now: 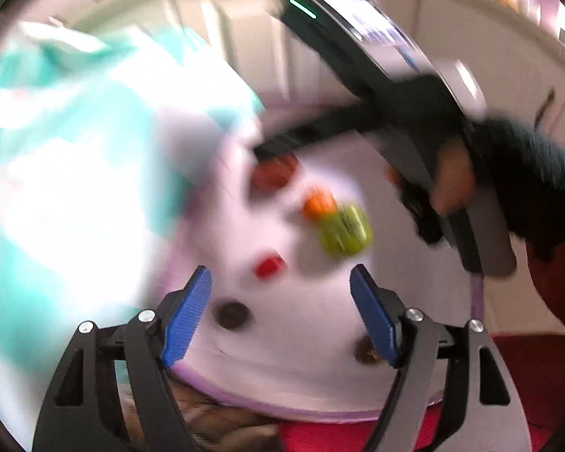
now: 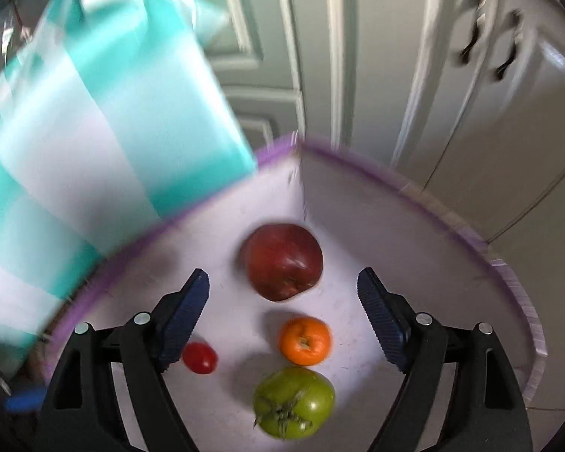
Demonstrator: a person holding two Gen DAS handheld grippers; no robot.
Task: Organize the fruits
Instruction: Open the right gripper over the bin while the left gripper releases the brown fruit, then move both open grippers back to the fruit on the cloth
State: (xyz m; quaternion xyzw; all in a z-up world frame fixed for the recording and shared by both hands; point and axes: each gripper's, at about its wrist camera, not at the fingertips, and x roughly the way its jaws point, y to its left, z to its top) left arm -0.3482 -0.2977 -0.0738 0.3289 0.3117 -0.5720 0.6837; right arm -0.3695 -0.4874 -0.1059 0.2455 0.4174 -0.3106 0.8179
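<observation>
Spreading wide and empty, both tools hover over the apple and smaller fruits.

In the left wrist view we see everything smeared by motion: the two dark round spots on the white purple-edged tray stay unidentifiable, and the teal-and-white striped bag runs past the frame edge.

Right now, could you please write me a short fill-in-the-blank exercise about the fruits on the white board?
1. The largest fruit, the apple, is dark ____ in colour.
2. The fruit lying between the apple and the green tomato is coloured ____.
3. The right claw is ____, holding nothing.
4. The small cherry tomato lies beside this claw's ____ finger.

Missing words: red; orange; open; left
</observation>
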